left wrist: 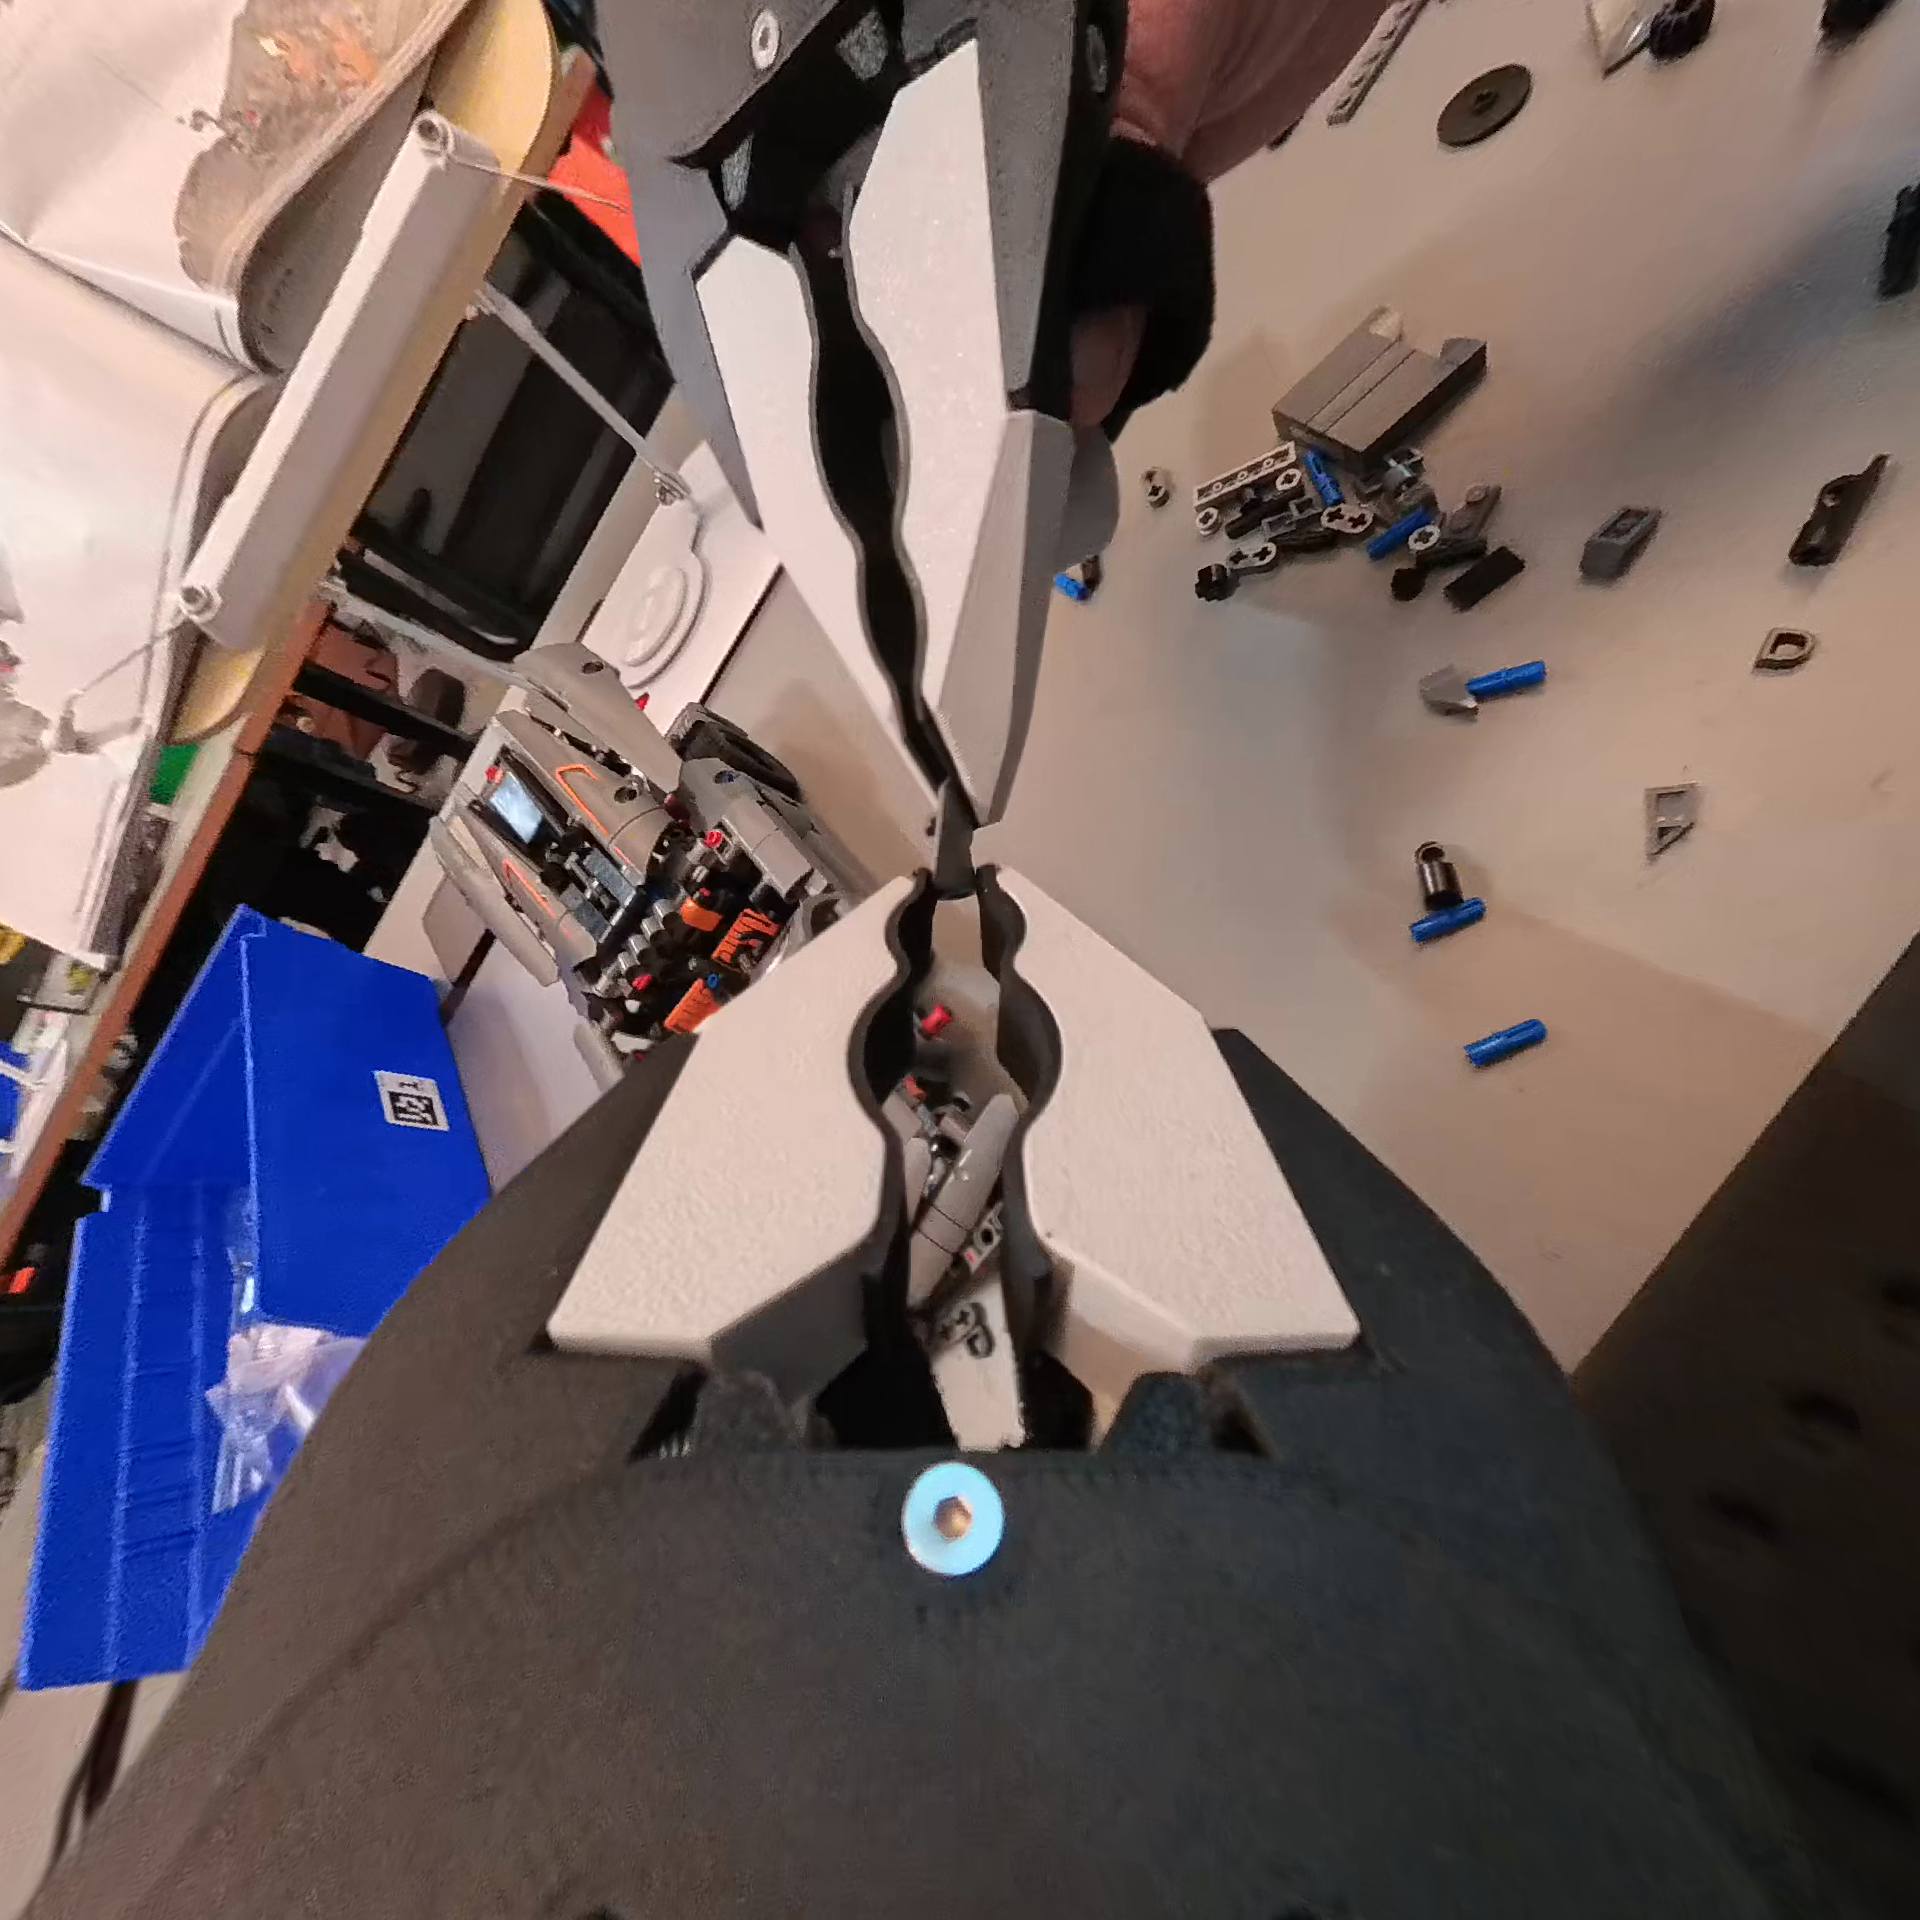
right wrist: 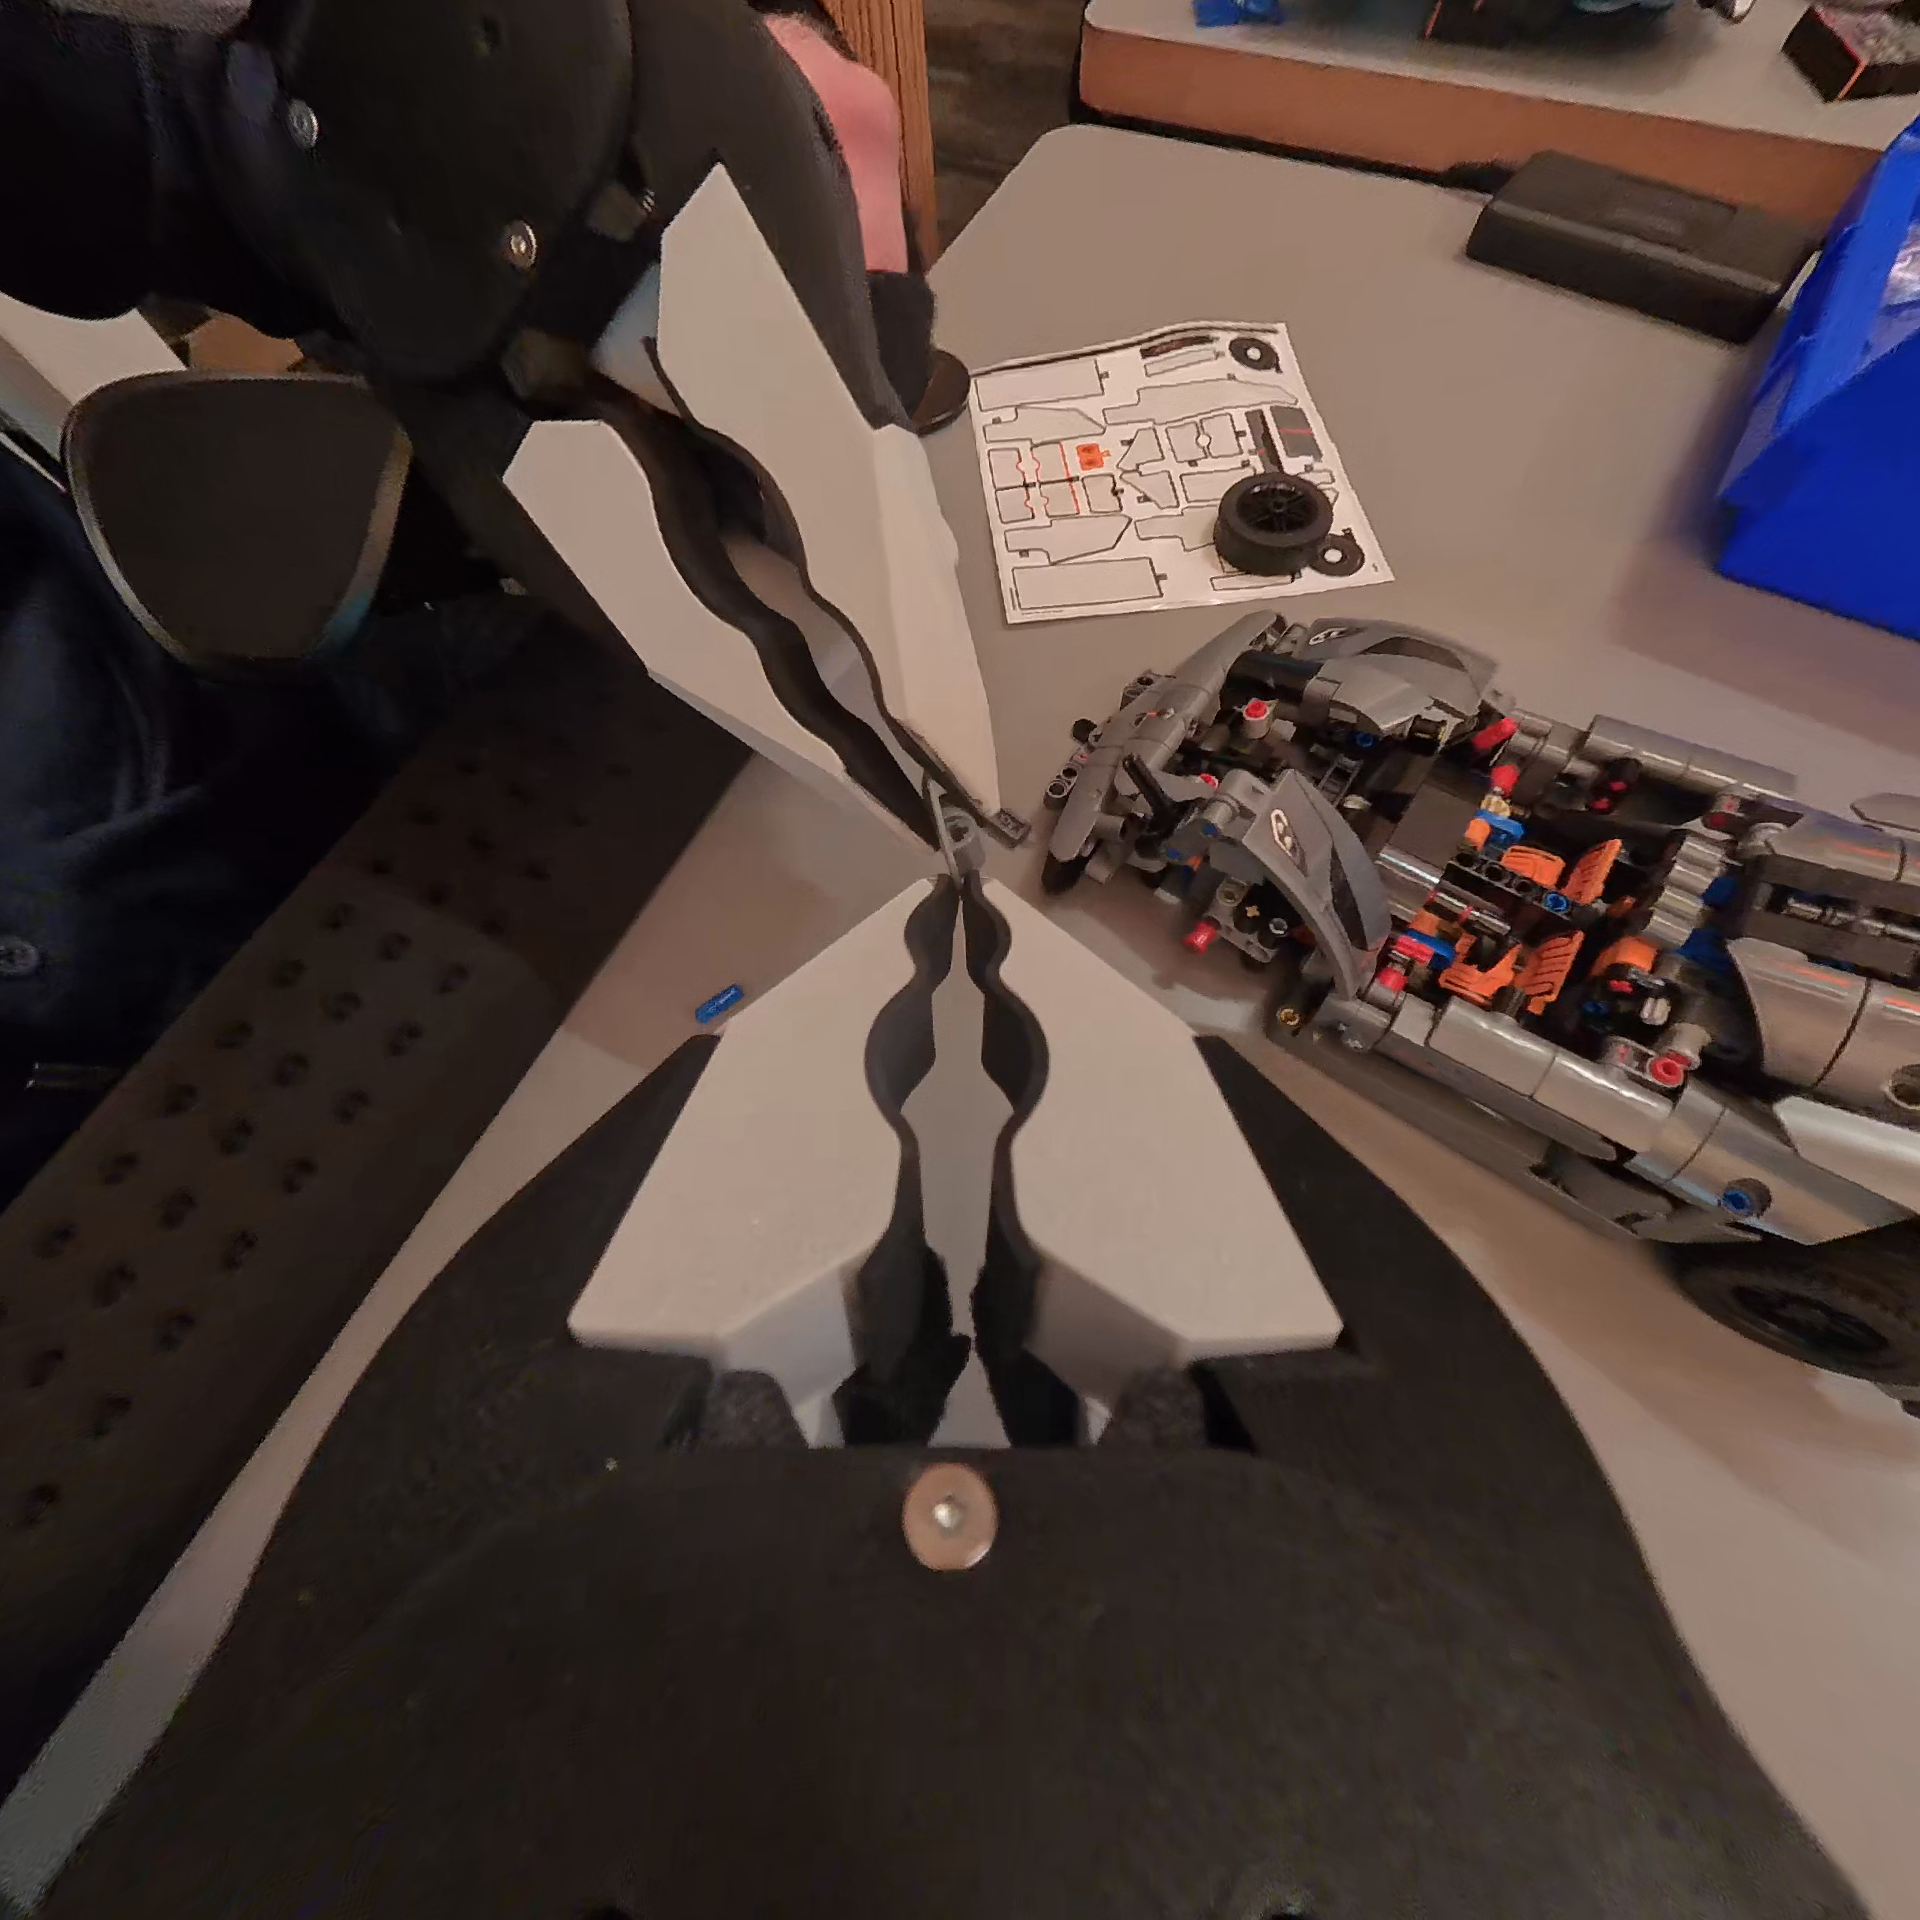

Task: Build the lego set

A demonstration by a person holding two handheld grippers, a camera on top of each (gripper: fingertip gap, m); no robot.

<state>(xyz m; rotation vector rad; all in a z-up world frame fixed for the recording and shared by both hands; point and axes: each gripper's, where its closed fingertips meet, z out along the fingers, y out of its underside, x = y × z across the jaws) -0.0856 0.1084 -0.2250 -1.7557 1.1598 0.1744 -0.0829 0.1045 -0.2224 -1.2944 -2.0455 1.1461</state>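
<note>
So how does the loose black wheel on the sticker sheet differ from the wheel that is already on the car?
The loose black wheel stands on the sticker sheet, apart from the car model; the mounted wheel sits at the car's near lower side. The loose wheel shows whole, with its spoked hub visible; the mounted wheel is partly hidden under the grey body and cut by the picture's edge. Both are black tyres on dark rims.

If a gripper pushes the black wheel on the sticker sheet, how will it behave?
The black wheel with rubber-looking tyre lies on its side, so it would probably slide rather than roll. The thin paper sticker sheet beneath might drag along. The tyre probably grips well.
</note>
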